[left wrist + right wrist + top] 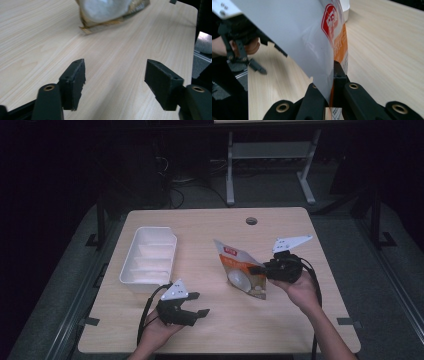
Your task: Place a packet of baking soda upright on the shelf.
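Two hand-held grippers split the work: the right one [260,269] pinches the pouch [241,270] by its edge, lifting it clear of the table [280,320] (tray [150,256] nearby), while the left [195,304] waits wide, empty.

The high view is dim around its edges: the floor and the frames behind sink into near black, while the table [280,320] is evenly lit from above and throws only soft, short shadows. In the left gripper view the pouch [110,12] at the top is blurred, the near black parts sharp. In the right gripper view the pouch's pale back carries a soft sheen, and the far table is soft.
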A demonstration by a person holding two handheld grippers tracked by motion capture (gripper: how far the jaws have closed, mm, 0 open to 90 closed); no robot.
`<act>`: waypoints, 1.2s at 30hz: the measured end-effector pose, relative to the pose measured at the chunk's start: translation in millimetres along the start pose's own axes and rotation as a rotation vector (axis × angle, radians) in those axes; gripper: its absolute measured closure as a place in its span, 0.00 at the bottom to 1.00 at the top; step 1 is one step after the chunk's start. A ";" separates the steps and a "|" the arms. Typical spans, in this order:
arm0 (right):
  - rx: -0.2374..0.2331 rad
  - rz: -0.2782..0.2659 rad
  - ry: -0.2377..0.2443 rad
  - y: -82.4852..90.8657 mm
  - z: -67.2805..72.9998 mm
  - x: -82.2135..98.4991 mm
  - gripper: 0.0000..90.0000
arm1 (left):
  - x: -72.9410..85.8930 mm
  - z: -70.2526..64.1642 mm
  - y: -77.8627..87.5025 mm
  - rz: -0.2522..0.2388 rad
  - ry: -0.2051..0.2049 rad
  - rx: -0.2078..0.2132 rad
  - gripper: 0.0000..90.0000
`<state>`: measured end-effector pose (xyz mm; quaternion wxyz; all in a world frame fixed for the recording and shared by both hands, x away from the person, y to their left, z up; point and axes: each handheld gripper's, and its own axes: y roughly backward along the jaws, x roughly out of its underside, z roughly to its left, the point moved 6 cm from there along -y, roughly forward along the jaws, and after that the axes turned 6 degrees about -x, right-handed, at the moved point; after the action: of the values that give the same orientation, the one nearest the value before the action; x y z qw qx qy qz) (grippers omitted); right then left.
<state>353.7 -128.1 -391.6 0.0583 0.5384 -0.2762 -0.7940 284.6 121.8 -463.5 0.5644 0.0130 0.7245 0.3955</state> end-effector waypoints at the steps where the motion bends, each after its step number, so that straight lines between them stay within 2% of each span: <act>1: 0.004 -0.003 0.001 0.4 -0.6 -3.0 1.00 | 0.3 0.0 0.2 0.000 -0.005 -0.001 0.34; 3: 0.005 -0.009 0.011 -0.9 -0.4 -14.3 1.00 | 1.0 1.3 1.1 -0.002 -0.005 -0.001 0.29; 7: 0.002 -0.004 0.022 -5.9 0.9 -24.0 1.00 | 1.8 2.7 2.5 -0.008 -0.011 -0.007 0.26; 13: -0.019 -0.015 0.049 -23.3 2.6 -46.0 1.00 | 4.7 -1.9 -1.2 0.011 -0.050 0.003 0.27; 19: -0.043 -0.037 0.073 -38.9 4.5 -68.3 1.00 | 5.7 -3.4 -2.5 0.016 -0.079 -0.011 0.24; 28: -0.072 -0.041 0.100 -60.4 7.7 -93.7 1.00 | 6.6 1.3 -0.7 0.010 -0.063 -0.016 0.20; 36: -0.105 -0.043 0.113 -79.9 11.1 -112.6 1.00 | 8.4 1.9 -1.4 0.018 -0.077 -0.021 0.20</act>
<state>406.7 -12.9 -336.0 0.0850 0.5844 -0.2185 -0.7768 283.7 125.8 -471.2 0.5885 0.0286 0.6978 0.4074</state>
